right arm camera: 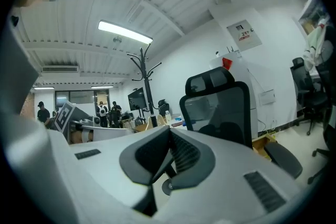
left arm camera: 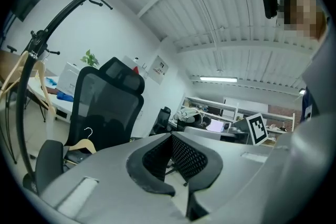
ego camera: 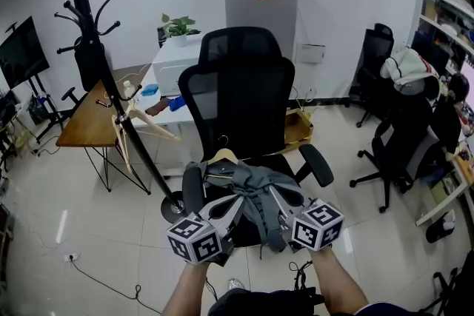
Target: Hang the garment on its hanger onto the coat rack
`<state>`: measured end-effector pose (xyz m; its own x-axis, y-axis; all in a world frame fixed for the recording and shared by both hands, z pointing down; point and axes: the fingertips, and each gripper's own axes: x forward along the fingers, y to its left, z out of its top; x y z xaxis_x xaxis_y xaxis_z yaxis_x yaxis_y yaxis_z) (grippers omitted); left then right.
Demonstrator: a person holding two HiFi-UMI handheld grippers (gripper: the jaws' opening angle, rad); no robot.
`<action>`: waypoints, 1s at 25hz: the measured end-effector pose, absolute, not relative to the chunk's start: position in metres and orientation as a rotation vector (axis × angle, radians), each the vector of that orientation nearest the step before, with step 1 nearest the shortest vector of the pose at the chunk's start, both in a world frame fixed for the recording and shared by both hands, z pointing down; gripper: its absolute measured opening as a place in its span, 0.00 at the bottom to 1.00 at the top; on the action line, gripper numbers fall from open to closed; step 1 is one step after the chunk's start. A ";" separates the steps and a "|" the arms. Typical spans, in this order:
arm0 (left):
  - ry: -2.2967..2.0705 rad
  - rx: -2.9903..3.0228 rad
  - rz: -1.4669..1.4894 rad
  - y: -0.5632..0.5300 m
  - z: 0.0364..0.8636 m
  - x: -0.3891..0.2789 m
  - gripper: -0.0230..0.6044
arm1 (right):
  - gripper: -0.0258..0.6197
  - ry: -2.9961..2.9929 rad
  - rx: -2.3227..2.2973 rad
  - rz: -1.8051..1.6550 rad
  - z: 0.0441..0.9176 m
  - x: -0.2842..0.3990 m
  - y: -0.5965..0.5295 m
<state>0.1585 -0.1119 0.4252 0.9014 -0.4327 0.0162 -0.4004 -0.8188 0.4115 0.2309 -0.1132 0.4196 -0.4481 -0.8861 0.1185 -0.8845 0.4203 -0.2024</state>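
I see the grey garment [ego camera: 255, 189] lying on its wooden hanger [ego camera: 222, 156] on the seat of the black office chair [ego camera: 241, 92], in the middle of the head view. The coat rack [ego camera: 95, 48] stands at about 10 o'clock from the chair, well apart from it, beside a wooden surface [ego camera: 83, 123]. My left tool [ego camera: 235, 205] and right tool [ego camera: 275, 196] are at 6 o'clock of the garment, with their tips near its front edge. Both tools have the jaws together, and nothing is between them.
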 end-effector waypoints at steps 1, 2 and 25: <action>-0.610 2.649 -0.102 -0.122 0.428 0.157 0.01 | 0.05 2.649 -1.652 -0.373 0.422 0.229 -0.123; -0.616 2.644 -0.094 -0.133 0.430 0.155 0.01 | 0.05 2.654 -1.656 -0.376 0.424 0.227 -0.132; -0.952 2.437 0.054 -0.255 0.507 0.187 0.01 | 0.07 2.921 -1.511 -0.593 0.520 0.266 -0.263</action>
<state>0.1869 -0.2552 0.5070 0.7525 -0.6214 0.2183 -0.6422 -0.6187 0.4525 0.2658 -0.2628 0.5200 -0.5754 -0.7471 0.3328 -0.8177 0.5329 -0.2175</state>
